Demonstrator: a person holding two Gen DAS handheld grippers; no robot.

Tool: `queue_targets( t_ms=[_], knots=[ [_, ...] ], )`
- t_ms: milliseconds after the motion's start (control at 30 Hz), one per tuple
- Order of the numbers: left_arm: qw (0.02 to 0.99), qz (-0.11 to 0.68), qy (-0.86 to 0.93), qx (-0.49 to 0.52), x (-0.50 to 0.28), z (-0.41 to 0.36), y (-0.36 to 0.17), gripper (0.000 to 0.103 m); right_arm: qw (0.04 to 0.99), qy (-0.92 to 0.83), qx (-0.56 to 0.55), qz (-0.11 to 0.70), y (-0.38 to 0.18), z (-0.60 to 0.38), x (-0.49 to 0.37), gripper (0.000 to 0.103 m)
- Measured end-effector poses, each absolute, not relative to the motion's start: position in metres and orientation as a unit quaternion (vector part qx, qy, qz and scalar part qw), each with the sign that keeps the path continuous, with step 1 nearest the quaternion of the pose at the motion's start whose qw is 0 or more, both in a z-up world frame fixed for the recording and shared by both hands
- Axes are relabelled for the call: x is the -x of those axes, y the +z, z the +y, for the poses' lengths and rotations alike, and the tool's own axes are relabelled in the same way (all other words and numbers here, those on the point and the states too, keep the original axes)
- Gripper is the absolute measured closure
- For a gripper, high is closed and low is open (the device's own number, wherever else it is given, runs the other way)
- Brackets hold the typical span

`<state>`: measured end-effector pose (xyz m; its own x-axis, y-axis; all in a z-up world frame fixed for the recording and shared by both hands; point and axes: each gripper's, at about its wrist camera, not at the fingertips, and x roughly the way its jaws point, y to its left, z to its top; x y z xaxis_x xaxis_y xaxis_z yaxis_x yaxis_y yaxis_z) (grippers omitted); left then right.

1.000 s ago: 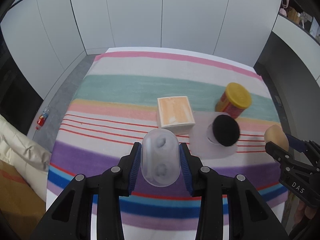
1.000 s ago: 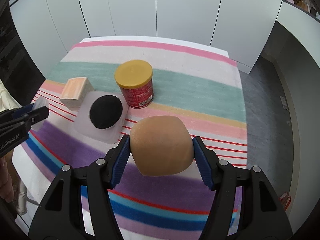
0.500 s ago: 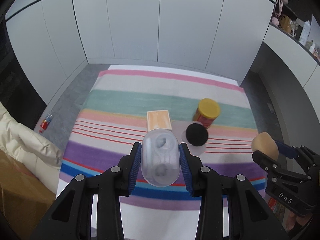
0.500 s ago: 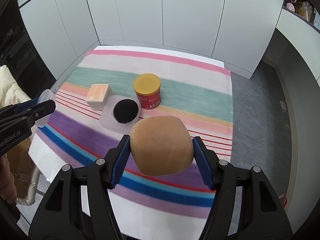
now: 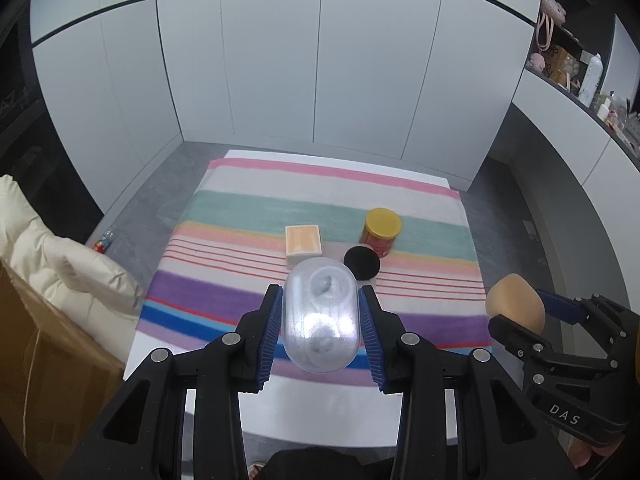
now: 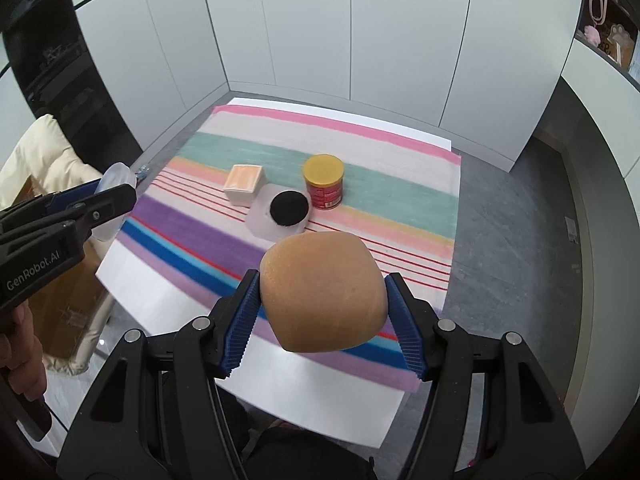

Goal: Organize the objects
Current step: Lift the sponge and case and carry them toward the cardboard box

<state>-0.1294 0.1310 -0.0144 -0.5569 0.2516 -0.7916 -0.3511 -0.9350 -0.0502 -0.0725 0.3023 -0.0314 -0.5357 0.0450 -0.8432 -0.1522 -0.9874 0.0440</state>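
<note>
Mid-carry, by the look of it: both loads held high above the near edge of the tabletop (image 6: pixel 132 272), nothing set down yet. Left gripper (image 5: pixel 320 330) with jaws clamped on a clear oval plastic case (image 5: pixel 320 316); right gripper (image 6: pixel 322 320) with jaws clamped on a tan rounded bun-like lump (image 6: pixel 322 292).

Next move, judged from the layout: lowering each load onto a bare patch of the striped cloth (image 6: pixel 400 168), most likely beside the group already there, then parting the jaws only once the load rests.

In the middle of the cloth, close together: a pale orange-topped box (image 6: pixel 244 188) at left, a red can with yellow lid (image 6: pixel 324 186) at right, and nearer, a black round pad (image 6: pixel 289 208) lying on a translucent sheet (image 6: pixel 260 224). Plenty of open cloth near and far of these. Cluster itself the main obstacle; grippers side by side, so some risk of bumping each other. Cream padded jacket (image 5: pixel 60 268) and cardboard box (image 5: pixel 40 360) off the left edge, well apart.
</note>
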Motion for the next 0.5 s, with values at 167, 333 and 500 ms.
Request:
queue_targets(
  t_ms=[167,333,500],
  knots=[
    [0.174,0.052,0.888,0.422,0.11,0.125,-0.006,0.064,0.045,0.882,0.467,0.046,-0.02,0.297,0.059,0.038],
    [0.171,0.032,0.887,0.427,0.106,0.118,-0.01,0.064,0.038,0.884,0.463,0.049,-0.019,0.299,0.053,0.038],
    [0.17,0.033,0.89,0.422,0.107,0.117,-0.012,0.064,0.035,0.884,0.462,0.058,-0.024,0.3,0.055,0.038]
  ],
)
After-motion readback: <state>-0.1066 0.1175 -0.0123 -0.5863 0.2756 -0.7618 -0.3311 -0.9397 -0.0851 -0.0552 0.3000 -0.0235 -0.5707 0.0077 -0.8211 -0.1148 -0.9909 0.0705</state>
